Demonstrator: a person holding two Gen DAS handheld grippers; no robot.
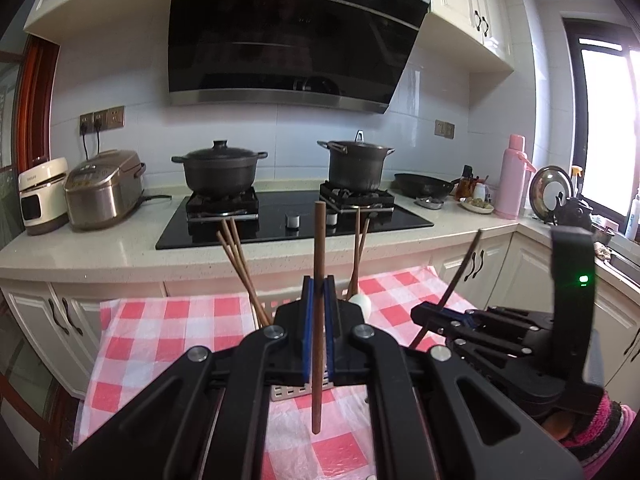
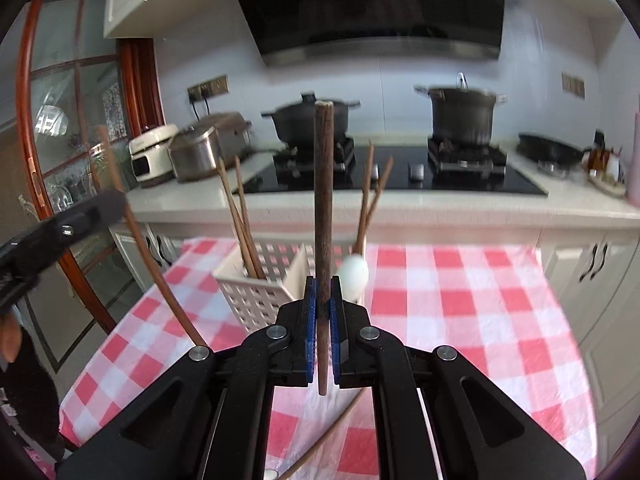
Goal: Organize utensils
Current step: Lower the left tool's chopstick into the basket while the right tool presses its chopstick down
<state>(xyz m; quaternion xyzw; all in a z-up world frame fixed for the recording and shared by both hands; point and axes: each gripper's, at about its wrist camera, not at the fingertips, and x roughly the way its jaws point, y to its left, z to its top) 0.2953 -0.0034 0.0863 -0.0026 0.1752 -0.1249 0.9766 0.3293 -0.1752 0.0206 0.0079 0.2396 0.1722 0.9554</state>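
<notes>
Both hands loaded here! The left hand-held gripper (image 1: 319, 304) is pinching a brown chopstick (image 1: 319, 264) upright at centre frame, and the right hand-held gripper (image 2: 323, 312) is clamped on a darker chopstick (image 2: 323, 200), also upright. Just beyond, at centre, the white slotted utensil holder (image 2: 256, 300) already carries chopsticks and a white spoon (image 2: 354, 274). To drop these well, I'd say line each tip over a chopstick compartment, keep the stick vertical, lower, then release. One more chopstick (image 2: 320, 440) lies loose at lower centre. The bench wears a red-and-white checked cloth (image 2: 460, 300); behind, a black hob (image 1: 296, 216) with two dark pots, a rice cooker (image 1: 104, 188) left, a pink flask (image 1: 514, 176) right.
</notes>
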